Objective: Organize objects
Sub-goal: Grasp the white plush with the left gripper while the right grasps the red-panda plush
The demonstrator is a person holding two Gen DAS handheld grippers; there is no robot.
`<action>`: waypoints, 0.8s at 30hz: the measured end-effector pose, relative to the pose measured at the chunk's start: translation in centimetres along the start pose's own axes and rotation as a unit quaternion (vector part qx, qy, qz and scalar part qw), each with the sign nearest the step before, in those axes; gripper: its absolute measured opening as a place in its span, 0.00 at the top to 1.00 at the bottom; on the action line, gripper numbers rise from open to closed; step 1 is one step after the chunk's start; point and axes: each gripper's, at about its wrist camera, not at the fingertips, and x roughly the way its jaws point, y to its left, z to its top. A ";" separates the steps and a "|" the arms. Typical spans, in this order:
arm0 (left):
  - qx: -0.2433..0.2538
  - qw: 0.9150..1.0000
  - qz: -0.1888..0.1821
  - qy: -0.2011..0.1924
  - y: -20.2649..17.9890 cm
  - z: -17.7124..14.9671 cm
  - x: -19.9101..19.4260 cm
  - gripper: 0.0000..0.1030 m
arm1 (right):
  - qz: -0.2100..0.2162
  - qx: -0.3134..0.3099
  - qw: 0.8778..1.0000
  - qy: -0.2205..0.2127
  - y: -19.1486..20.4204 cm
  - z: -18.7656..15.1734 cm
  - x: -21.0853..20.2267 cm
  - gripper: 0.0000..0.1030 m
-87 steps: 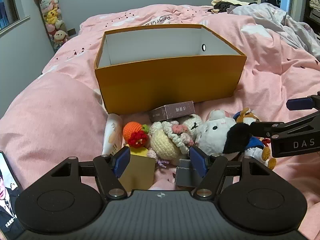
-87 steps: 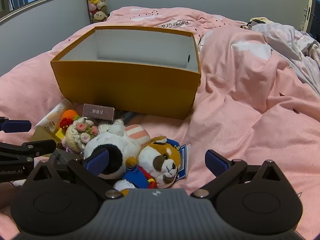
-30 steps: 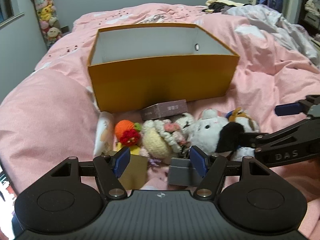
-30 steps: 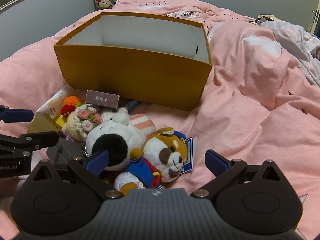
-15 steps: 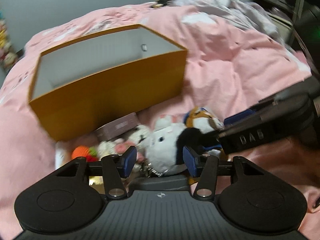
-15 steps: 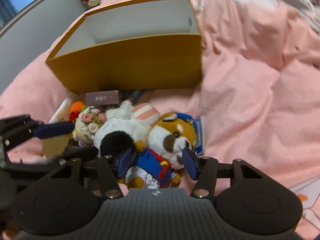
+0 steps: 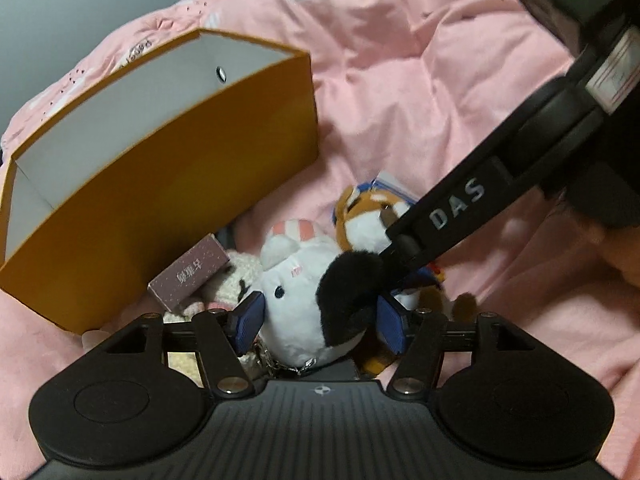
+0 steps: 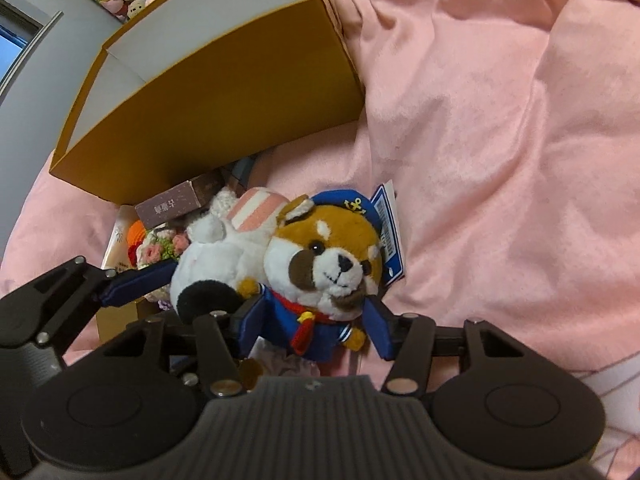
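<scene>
Silver "DAS" lettering marks the right gripper [image 7: 394, 280] crossing the left view; the left gripper [image 7: 320, 322], fingers opening, straddles one white plush [image 7: 296, 300] near the orange box [image 7: 160, 184]. Right view: fingers bracket one sailor-suited dog plush [image 8: 320, 264], pads apparently touching, on the pink bed [image 8: 500, 140].

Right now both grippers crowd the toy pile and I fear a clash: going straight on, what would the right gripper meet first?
The sailor dog plush: its body already sits between the right gripper fingers. Whether the pads press it is unclear.
</scene>
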 end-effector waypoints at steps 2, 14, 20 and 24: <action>-0.003 1.000 0.001 0.009 0.2 0.1 0.7 0.30 | -0.002 -0.002 1.000 0.007 0.0 0.2 0.5 0.40; -0.042 0.999 -0.003 0.016 0.9 -0.2 2.8 0.24 | 0.028 0.057 0.998 0.031 -2.6 0.7 3.0 0.37; -0.058 0.998 -0.003 0.006 1.1 -0.5 2.1 0.28 | 0.048 0.059 0.997 0.015 -2.2 0.0 2.1 0.50; -0.084 0.996 -0.011 -0.009 1.9 -0.8 0.7 0.32 | 0.037 0.030 0.999 -0.012 -0.9 -0.4 0.4 0.53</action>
